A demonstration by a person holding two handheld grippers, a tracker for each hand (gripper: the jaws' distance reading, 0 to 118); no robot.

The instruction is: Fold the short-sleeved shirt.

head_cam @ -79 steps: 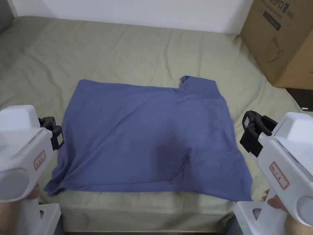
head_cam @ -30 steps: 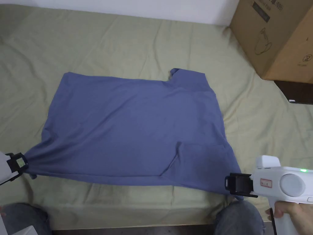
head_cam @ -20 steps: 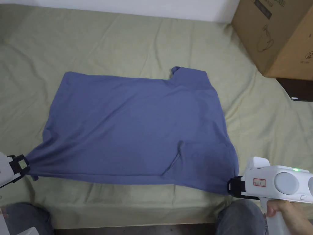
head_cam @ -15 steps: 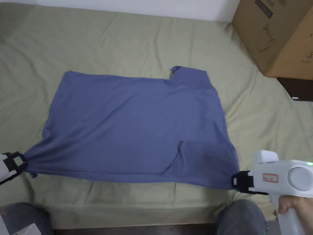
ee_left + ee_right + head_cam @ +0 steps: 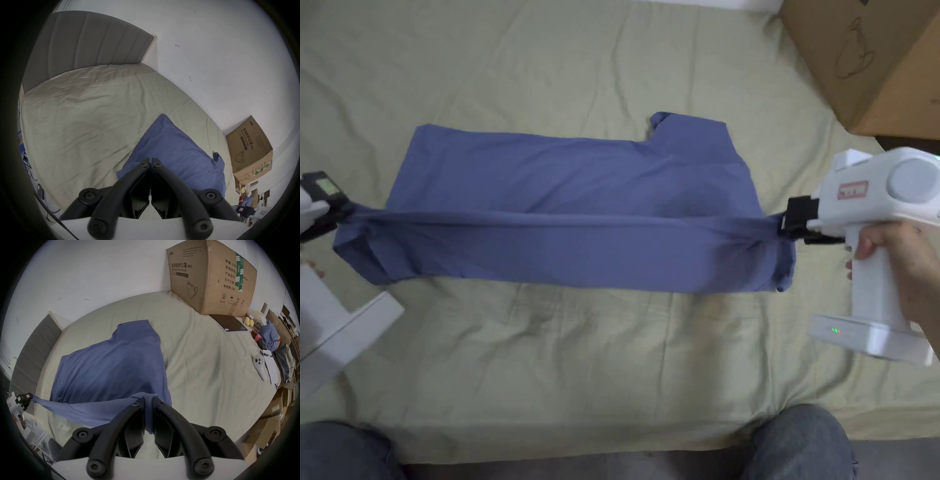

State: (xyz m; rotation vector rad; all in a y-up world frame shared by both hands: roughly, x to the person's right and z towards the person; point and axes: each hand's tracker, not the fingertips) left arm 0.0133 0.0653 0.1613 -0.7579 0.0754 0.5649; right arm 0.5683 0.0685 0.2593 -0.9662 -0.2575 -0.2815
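The blue short-sleeved shirt (image 5: pixel 575 187) lies across the middle of the bed (image 5: pixel 600 350), its far half flat on the green sheet and its near edge lifted and pulled taut between the two tools. The left gripper (image 5: pixel 339 209), toward the bed's left side, has its jaws pressed together on one corner of that edge. The right gripper (image 5: pixel 786 224) pinches the opposite corner, cloth bunched between its closed jaws. A cardboard box (image 5: pixel 862 56) stands at the bed's far right corner.
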